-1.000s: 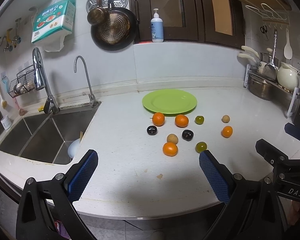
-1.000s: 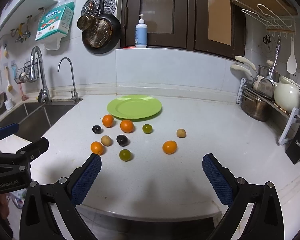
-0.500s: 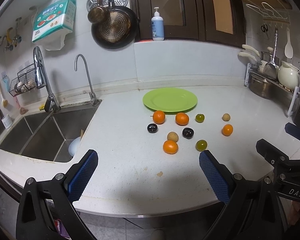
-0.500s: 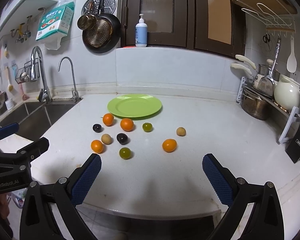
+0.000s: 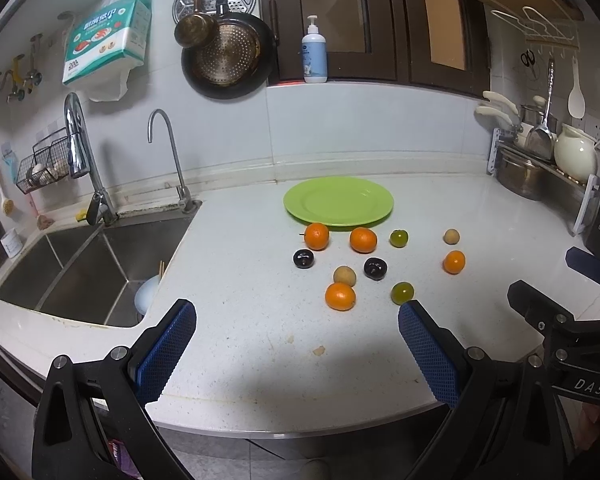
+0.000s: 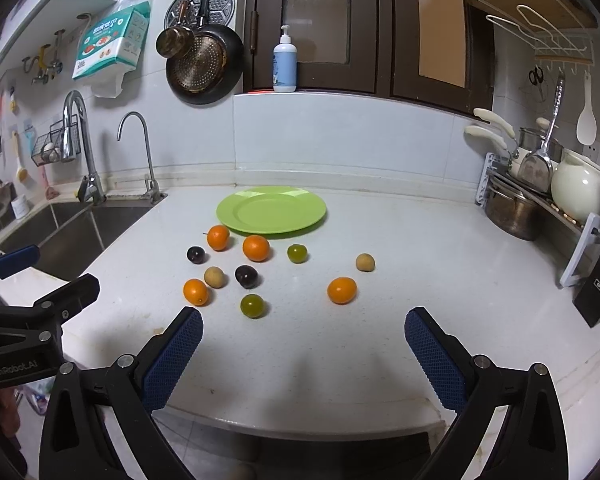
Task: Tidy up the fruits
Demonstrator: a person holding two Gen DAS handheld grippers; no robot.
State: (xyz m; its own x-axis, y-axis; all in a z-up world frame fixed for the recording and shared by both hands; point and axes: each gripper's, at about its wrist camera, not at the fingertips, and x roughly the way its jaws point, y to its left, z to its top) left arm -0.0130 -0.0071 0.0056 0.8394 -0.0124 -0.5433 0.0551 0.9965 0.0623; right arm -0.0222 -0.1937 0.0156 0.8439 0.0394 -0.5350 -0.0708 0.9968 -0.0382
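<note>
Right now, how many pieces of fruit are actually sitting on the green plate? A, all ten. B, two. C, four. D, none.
D: the green plate is bare, and all the fruit, such as the nearest orange, lies on the white counter in front of it.

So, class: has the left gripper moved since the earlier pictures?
Yes, slightly: the left gripper has eased forward, since the green plate sits a little lower in its view.
</note>
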